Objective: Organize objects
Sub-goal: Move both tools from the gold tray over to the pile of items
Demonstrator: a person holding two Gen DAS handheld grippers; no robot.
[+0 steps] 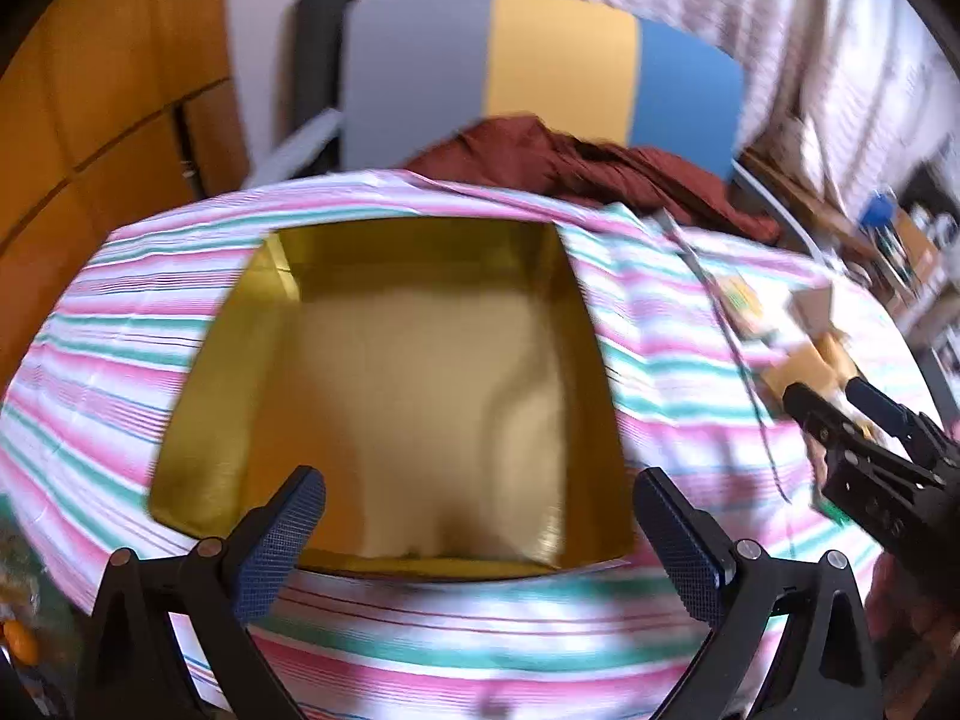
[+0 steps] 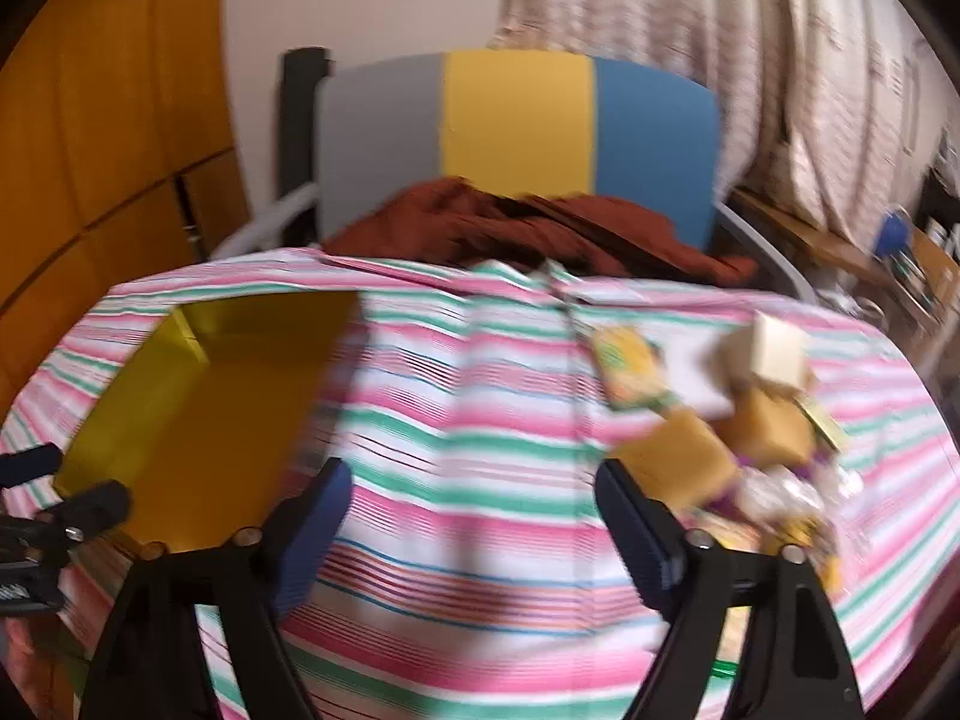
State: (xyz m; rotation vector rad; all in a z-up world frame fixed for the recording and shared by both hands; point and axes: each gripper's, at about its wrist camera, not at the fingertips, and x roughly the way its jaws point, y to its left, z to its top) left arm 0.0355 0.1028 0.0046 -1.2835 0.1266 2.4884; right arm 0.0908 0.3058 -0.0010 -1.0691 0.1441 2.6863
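Observation:
An open gold box (image 1: 414,384) sits on the striped tablecloth (image 1: 660,360); nothing shows inside it. My left gripper (image 1: 480,516) is open and empty, over the box's near edge. The box also shows at the left of the right wrist view (image 2: 198,414). A pile of small items lies on the cloth at the right: tan blocks (image 2: 678,462), a pale cube (image 2: 774,354), a yellow-green packet (image 2: 630,372) and clear-wrapped packets (image 2: 786,510). My right gripper (image 2: 474,498) is open and empty, just left of the pile. It shows in the left wrist view (image 1: 828,393) reaching toward a tan block (image 1: 801,369).
A dark red cloth (image 1: 576,162) lies bunched at the table's far edge. Behind it stands a chair back in grey, yellow and blue (image 2: 516,126). A wooden cabinet (image 1: 102,96) is at the left, curtains and cluttered shelves (image 1: 900,228) at the right.

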